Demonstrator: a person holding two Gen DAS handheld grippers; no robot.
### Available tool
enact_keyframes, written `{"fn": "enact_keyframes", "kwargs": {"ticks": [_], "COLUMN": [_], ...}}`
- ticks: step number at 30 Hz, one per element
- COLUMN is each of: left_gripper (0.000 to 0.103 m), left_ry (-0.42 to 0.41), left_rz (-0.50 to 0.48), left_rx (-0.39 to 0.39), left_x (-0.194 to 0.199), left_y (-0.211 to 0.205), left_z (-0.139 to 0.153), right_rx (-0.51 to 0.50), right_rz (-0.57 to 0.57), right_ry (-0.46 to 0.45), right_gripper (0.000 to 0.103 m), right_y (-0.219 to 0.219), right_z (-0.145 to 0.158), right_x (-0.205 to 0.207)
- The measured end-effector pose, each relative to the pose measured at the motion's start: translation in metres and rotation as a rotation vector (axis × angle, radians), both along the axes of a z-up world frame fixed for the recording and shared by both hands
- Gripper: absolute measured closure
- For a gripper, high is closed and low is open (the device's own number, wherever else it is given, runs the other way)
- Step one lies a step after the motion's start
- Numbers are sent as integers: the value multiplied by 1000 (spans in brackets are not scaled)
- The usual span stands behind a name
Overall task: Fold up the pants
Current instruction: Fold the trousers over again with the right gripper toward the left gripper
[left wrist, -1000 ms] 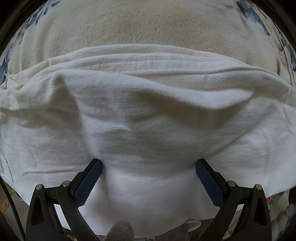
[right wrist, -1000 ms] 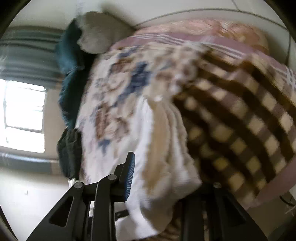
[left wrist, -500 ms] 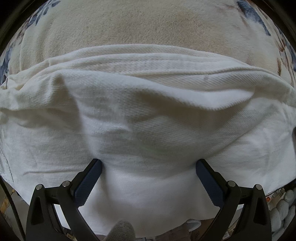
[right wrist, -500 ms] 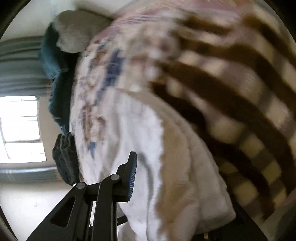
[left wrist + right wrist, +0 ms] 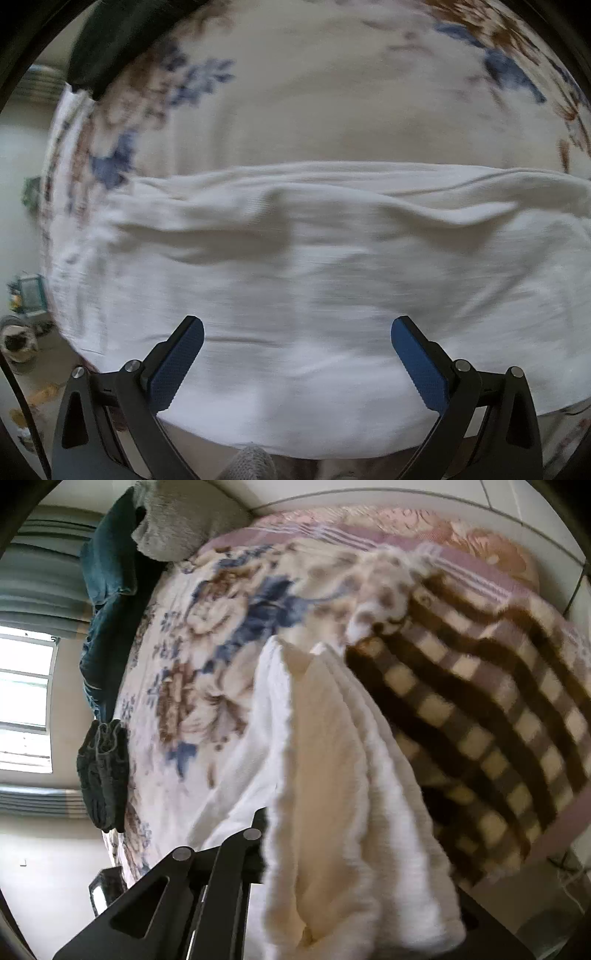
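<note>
Our left claw (image 5: 297,332) points steeply down, jaws wide apart, nothing pinched. Our right claw (image 5: 295,856) is clamped tight on white fabric, angled down.

White pants (image 5: 332,266) lie folded in rumpled layers across a cream blanket with blue and brown flowers (image 5: 332,96) — blurred by motion. The left gripper (image 5: 297,343) hovers over the near fold, its blue-padded jaws spread wide, gripping nothing.

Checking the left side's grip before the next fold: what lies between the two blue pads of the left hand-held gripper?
Only the white pants lying beyond the open left hand-held gripper; neither pad touches cloth. That shows in the left wrist view.
</note>
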State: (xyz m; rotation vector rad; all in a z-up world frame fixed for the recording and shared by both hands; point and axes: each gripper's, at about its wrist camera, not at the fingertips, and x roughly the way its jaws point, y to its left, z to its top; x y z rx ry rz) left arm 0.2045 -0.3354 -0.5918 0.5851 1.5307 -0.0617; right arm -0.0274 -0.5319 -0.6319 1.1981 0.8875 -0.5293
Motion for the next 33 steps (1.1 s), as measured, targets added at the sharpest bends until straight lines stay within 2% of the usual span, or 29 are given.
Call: {"fn": "enact_keyframes", "kwargs": {"ticks": [6, 9, 14, 18, 23, 28, 31, 33], "left_gripper": [0, 0, 0, 0, 0, 0, 0, 0], "left_ry": [-58, -67, -50, -66, -74, -75, -69, -65], "left_rz": [37, 75, 179, 245, 325, 423, 485, 520], "left_rx": [21, 34, 26, 49, 107, 147, 140, 125], "left_x": [17, 22, 32, 36, 37, 35, 34, 34], "left_y": [60, 104, 177, 241, 316, 377, 406, 417], "left_z": [13, 18, 26, 33, 34, 34, 36, 39], "right_rx": [-34, -38, -18, -4, -7, -72, -50, 24], "right_rz": [58, 111, 210, 329, 523, 675, 789, 835], "right_ry": [-34, -31, -26, -26, -27, 58, 164, 156], "right_gripper": [98, 98, 98, 98, 98, 97, 81, 63], "right_y": [46, 81, 156, 235, 352, 434, 461, 464], "right_z": [49, 62, 66, 53, 20, -12, -29, -27], "right_x": [39, 69, 112, 150, 199, 227, 238, 239]}}
